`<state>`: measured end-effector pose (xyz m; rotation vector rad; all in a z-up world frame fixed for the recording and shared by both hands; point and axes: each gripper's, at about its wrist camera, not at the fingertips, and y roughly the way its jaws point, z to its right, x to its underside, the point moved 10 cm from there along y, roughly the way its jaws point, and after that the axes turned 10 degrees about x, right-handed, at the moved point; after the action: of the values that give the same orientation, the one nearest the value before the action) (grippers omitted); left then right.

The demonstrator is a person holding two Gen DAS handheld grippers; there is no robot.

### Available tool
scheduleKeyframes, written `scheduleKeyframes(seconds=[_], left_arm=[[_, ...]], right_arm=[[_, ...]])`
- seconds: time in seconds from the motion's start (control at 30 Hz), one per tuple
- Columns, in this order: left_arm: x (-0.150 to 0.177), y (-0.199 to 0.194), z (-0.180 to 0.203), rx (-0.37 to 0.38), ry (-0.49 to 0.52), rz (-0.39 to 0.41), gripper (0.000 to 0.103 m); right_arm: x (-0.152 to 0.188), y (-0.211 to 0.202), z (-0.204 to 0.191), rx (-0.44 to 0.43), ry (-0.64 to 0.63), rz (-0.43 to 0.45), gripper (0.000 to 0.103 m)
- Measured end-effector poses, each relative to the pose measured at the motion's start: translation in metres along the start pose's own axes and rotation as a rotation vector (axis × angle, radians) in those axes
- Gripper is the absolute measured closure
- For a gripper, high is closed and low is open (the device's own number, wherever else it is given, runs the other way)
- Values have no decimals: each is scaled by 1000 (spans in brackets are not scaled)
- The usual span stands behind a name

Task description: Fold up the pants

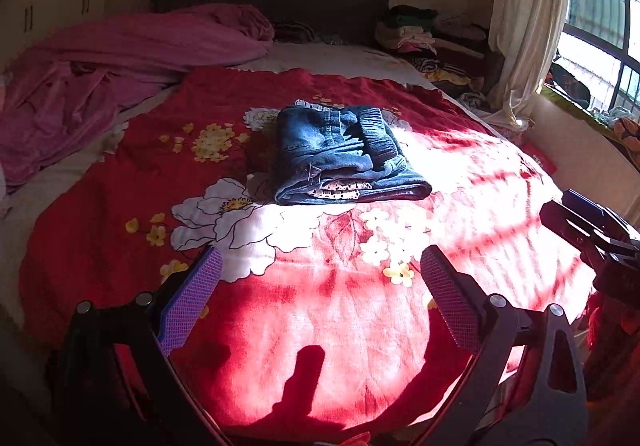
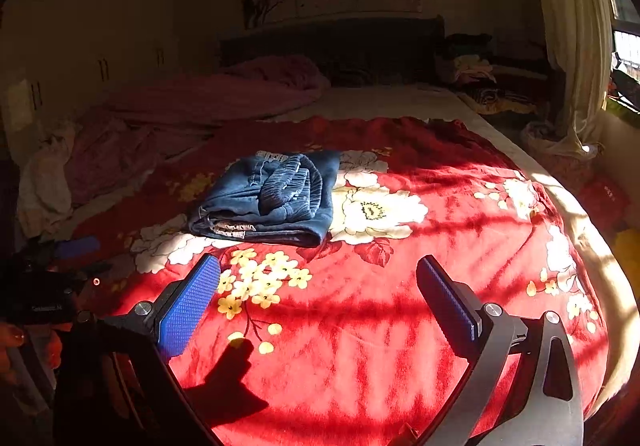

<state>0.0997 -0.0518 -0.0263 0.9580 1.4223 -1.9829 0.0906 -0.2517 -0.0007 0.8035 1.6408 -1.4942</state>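
Folded pants (image 1: pixel 344 154), dark denim, lie in a compact bundle on the red floral blanket (image 1: pixel 320 306) covering the bed, well ahead of both tools. Inner layers of the bundle hidden; a pale patterned strip shows at the near edge.

Left hand-held gripper (image 1: pixel 320 278): fingers spread wide, nothing between them, above the blanket. Right hand-held gripper (image 2: pixel 318 286): likewise spread, empty.

Pink bedding (image 1: pixel 120 66) heaped far left. Clothes pile (image 1: pixel 416 30) by the headboard, items hard to tell apart. Curtain (image 1: pixel 528 14) at right.

Right view much darker; wardrobe (image 2: pixel 80 26) barely readable. It catches the left tool at its left edge, cut off.
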Motion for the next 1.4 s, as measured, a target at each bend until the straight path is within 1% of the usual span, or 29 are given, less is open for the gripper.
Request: scheduleKeyframes(seconds=[0.3, 0.77, 1.4], left_arm=[[11, 4, -5, -3, -19, -24, 10], [18, 9, -12, -11, -40, -43, 10], [23, 13, -14, -20, -49, -62, 10]], right_arm=[[18, 2, -11, 27, -23, -29, 5], [33, 20, -16, 18, -30, -98, 5], [38, 24, -12, 21, -30, -107, 5]])
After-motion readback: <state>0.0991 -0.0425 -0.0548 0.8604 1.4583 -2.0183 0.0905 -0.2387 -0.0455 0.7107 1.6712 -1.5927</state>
